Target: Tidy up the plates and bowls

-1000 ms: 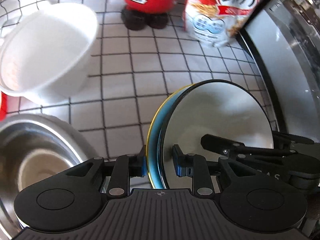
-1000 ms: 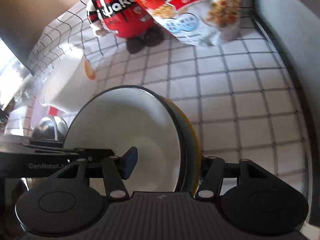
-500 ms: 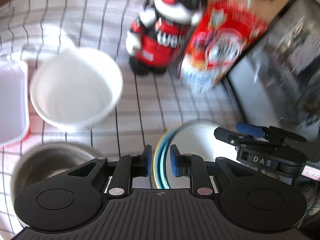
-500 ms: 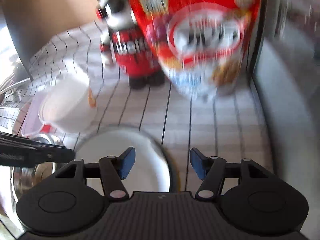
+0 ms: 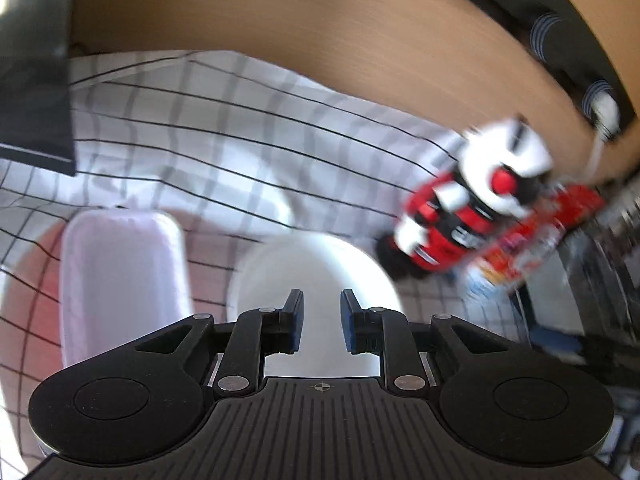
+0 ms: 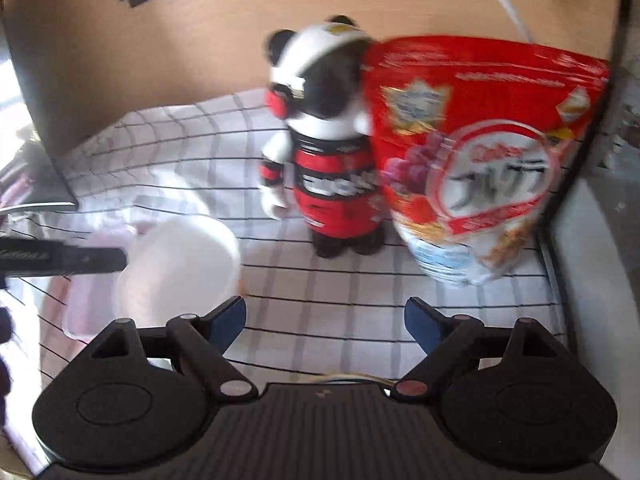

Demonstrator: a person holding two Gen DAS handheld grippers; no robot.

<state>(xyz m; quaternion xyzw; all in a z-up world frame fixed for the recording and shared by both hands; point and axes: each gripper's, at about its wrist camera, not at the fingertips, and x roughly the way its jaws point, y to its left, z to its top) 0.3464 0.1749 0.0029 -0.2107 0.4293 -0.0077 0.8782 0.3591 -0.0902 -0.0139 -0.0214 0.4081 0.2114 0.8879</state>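
A white bowl (image 5: 316, 280) sits on the checked cloth, right below and ahead of my left gripper (image 5: 320, 316), whose jaws stand a little apart with nothing between them. The same bowl (image 6: 180, 264) lies to the left in the right wrist view. My right gripper (image 6: 325, 320) is wide open and empty above the cloth. A thin pale rim, perhaps the plate stack (image 6: 348, 378), peeks out just under it. My left gripper's finger (image 6: 64, 260) reaches in from the left edge of that view.
A white rectangular tray (image 5: 120, 280) lies left of the bowl on something red. A red-and-white bear figure (image 6: 324, 160) and a red cereal bag (image 6: 480, 152) stand at the back. A dark appliance (image 6: 592, 280) borders the right side.
Both grippers have let go of the stacked plates and lifted away. The left one swung left over the white bowl. The right one opened wider and rose.
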